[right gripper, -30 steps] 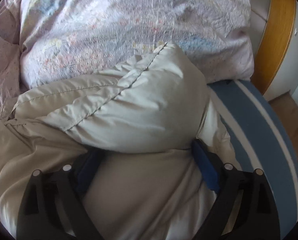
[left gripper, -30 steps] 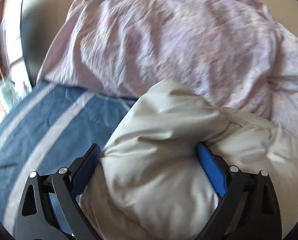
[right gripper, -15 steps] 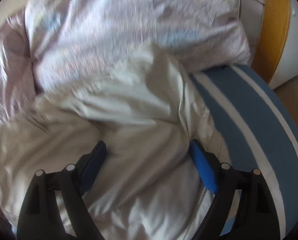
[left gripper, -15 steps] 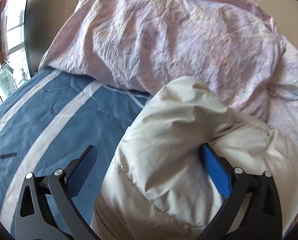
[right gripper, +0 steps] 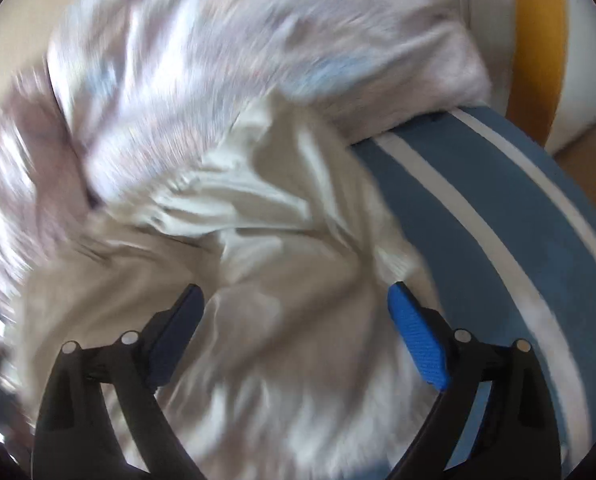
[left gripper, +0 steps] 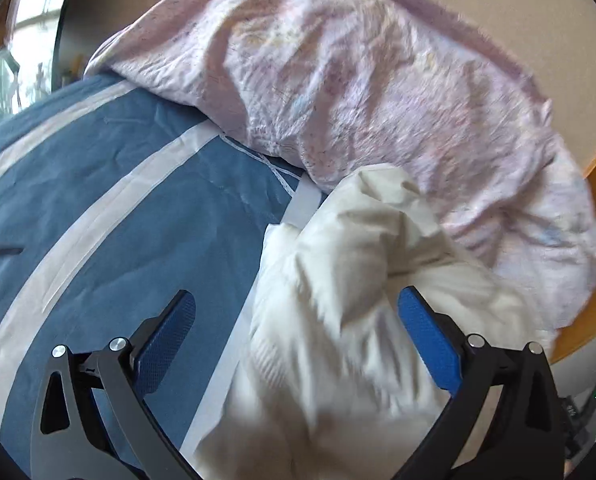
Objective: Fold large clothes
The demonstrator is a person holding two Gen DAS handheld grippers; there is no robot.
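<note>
Where the left gripper point(left gripper: 296, 312) reached forward, its blue pads stood wide apart; the right pad lay against the cream padded jacket point(left gripper: 338, 300), the left pad hung clear over the blue white-striped bedspread point(left gripper: 118, 208). Right gripper point(right gripper: 296, 306): jaws spread wide and just opened further, jacket point(right gripper: 278, 280) beneath and between them, nothing pinched. Jacket lay bunched on the bedspread point(right gripper: 478, 220), its far end against the pink patterned duvet point(left gripper: 358, 80). Left view alone showed a window point(left gripper: 14, 60) far left. Right view, blurred, alone showed an orange wooden frame point(right gripper: 538, 40) far right.
</note>
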